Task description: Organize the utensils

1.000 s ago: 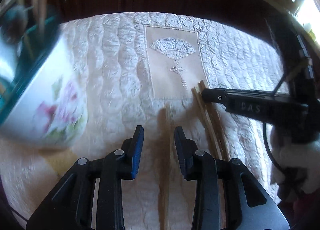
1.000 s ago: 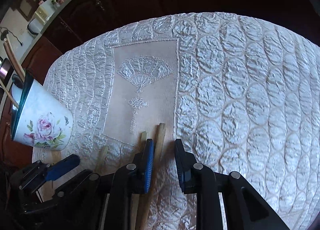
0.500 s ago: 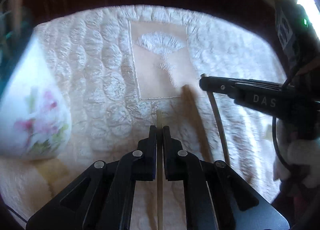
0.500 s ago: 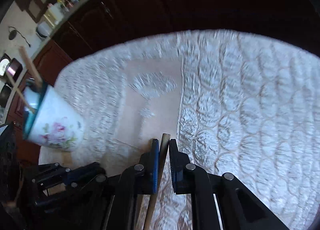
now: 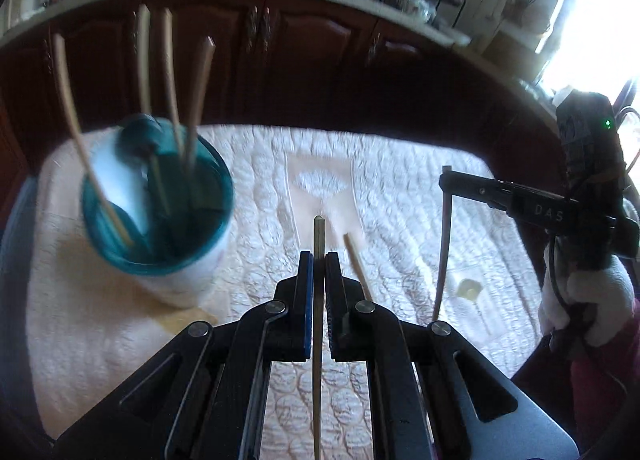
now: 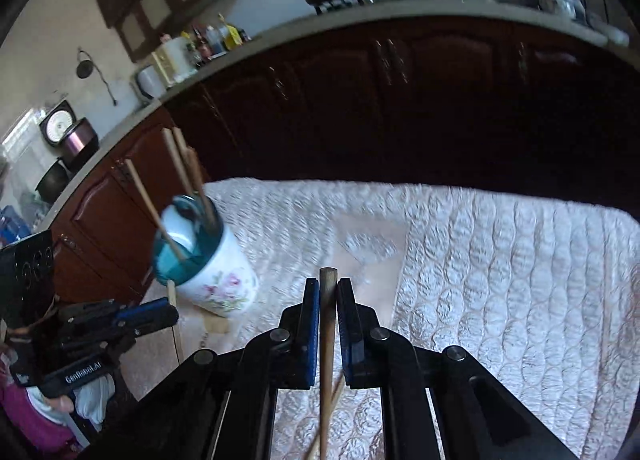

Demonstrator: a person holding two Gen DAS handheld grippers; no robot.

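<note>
Your left tongs point(image 5: 317, 260) are clamped on a thin chopstick point(image 5: 318, 238), and your right tongs point(image 6: 328, 296) are pinched on a thicker one point(image 6: 327, 300); both sticks are lifted clear of the quilted surface point(image 5: 400, 187). The floral cup point(image 6: 216, 272) already holds about four sticks, though blur makes the count uncertain. At least one loose chopstick point(image 5: 356, 260) lies on the cloth beside your left tongs. I'd judge you past halfway: these two go in, then the stray.

Both wrist views: close, angled down over quilted cloth point(image 5: 400, 187), toward cabinets point(image 6: 400, 99); share floral cup point(image 6: 216, 280).
</note>
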